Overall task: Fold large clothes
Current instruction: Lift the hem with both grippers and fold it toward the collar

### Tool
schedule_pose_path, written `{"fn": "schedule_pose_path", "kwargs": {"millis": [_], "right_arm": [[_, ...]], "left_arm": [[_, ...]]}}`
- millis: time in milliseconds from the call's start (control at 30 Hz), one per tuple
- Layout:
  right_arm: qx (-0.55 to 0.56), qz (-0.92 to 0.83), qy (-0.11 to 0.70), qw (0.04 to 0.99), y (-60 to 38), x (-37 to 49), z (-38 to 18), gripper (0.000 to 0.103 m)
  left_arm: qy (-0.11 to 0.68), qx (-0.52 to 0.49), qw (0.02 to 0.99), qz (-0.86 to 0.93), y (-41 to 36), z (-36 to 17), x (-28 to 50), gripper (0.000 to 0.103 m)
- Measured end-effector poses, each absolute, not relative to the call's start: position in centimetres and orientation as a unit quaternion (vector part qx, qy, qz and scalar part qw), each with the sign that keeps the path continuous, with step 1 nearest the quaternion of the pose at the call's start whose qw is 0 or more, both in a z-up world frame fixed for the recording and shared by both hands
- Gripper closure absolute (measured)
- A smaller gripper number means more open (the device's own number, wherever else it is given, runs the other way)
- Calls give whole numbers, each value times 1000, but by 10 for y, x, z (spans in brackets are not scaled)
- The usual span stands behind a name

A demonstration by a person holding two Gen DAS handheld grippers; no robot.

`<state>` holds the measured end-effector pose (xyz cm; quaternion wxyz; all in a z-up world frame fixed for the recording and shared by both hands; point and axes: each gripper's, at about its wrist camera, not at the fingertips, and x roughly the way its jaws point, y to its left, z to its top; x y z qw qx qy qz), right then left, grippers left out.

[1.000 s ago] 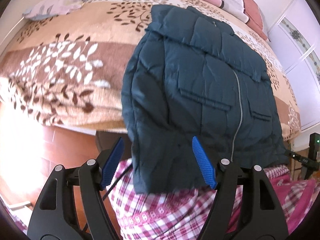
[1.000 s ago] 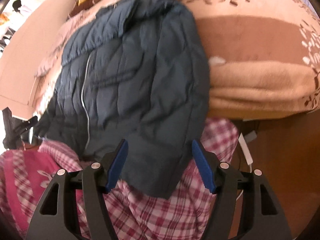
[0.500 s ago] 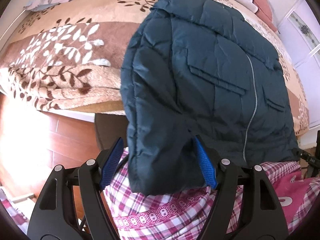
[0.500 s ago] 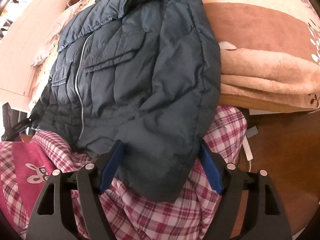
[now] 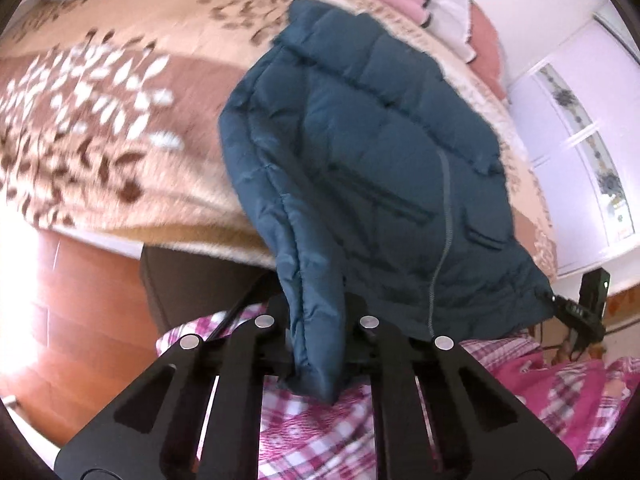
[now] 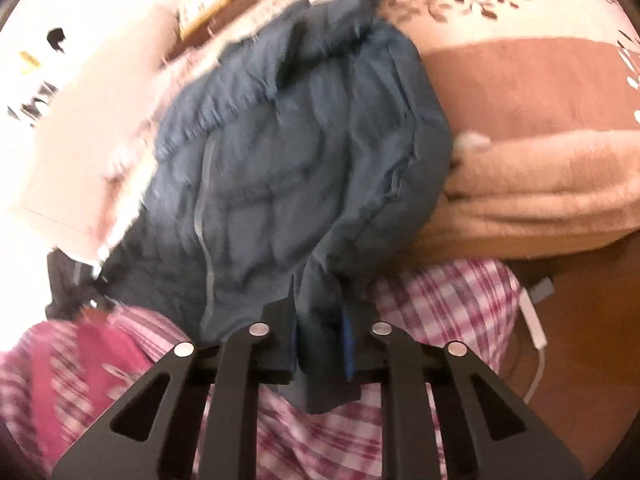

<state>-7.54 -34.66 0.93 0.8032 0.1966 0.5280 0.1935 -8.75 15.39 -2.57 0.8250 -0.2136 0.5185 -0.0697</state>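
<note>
A dark teal quilted jacket with a grey front zip lies on the bed, its near end hanging over the bed's edge toward me. My left gripper has its jaws closing, and they pinch the jacket's near left corner, which bunches between the fingers. In the right wrist view the same jacket appears blurred. My right gripper is closing too, and its blue pads press on the jacket's near right corner. A fold of fabric sticks out below both grips.
The bed's brown and beige leaf-print blanket spreads left and behind the jacket. Pillows lie at the far end. A person's pink plaid clothing fills the foreground. Orange wood floor lies left; a white charger cable lies right.
Both grippers went from wide open around the jacket's hanging hem to shut on it. The hem corners are now bunched between the fingers, and both views tilted upward slightly.
</note>
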Motion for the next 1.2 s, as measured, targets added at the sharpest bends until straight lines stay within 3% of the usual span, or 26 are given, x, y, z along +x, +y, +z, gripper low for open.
{"fn": "schedule_pose_path", "kwargs": {"millis": [333, 633, 967, 1200], "right_arm": [[269, 215, 428, 836, -369, -44, 71, 87], [326, 202, 387, 839, -400, -3, 111, 87], [321, 195, 364, 853, -397, 130, 162, 87], [315, 161, 367, 860, -393, 254, 169, 87]], "left_arm": [[420, -276, 859, -101, 173, 38, -72, 93], [362, -308, 871, -126, 195, 83, -28, 93], [327, -280, 893, -130, 194, 146, 103, 93], [338, -275, 896, -82, 198, 149, 231, 93]]}}
